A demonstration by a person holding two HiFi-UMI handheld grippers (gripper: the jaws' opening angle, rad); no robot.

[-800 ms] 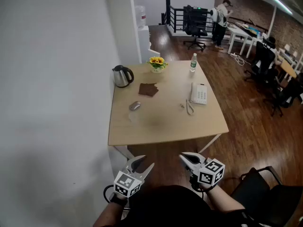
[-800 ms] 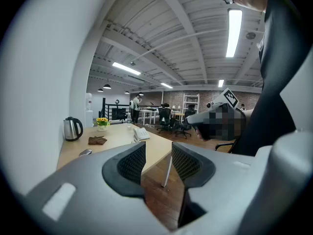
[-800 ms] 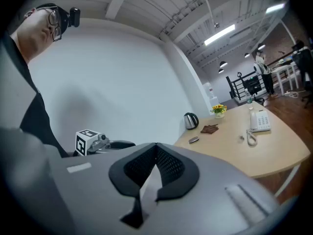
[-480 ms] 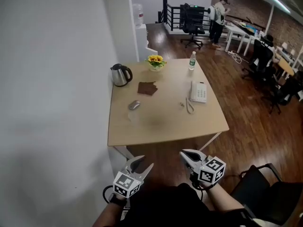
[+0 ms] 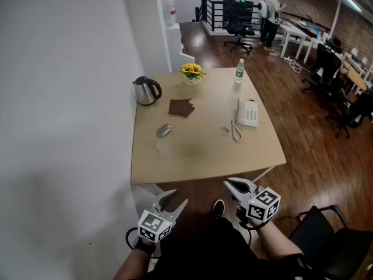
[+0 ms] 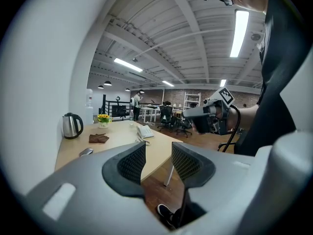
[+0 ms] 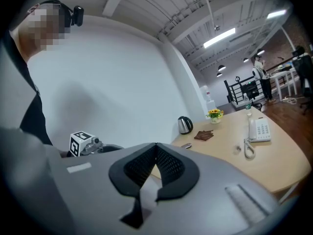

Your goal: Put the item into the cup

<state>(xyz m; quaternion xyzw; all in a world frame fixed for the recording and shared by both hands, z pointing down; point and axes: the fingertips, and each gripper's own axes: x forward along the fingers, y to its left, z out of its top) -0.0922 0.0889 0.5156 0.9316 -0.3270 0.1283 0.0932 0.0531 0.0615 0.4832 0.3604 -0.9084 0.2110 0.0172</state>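
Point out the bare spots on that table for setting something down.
The widest bare patch is the near strip of the table, this side of the mouse and the phone. A smaller one lies between the brown cloth and the phone. The far edge is crowded: kettle, flowers, bottle.

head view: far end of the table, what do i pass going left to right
kettle → pot of yellow flowers → bottle

A white wall [image 5: 58,98] flanks the wooden table [image 5: 201,153] on dark wood floor [image 5: 309,150].
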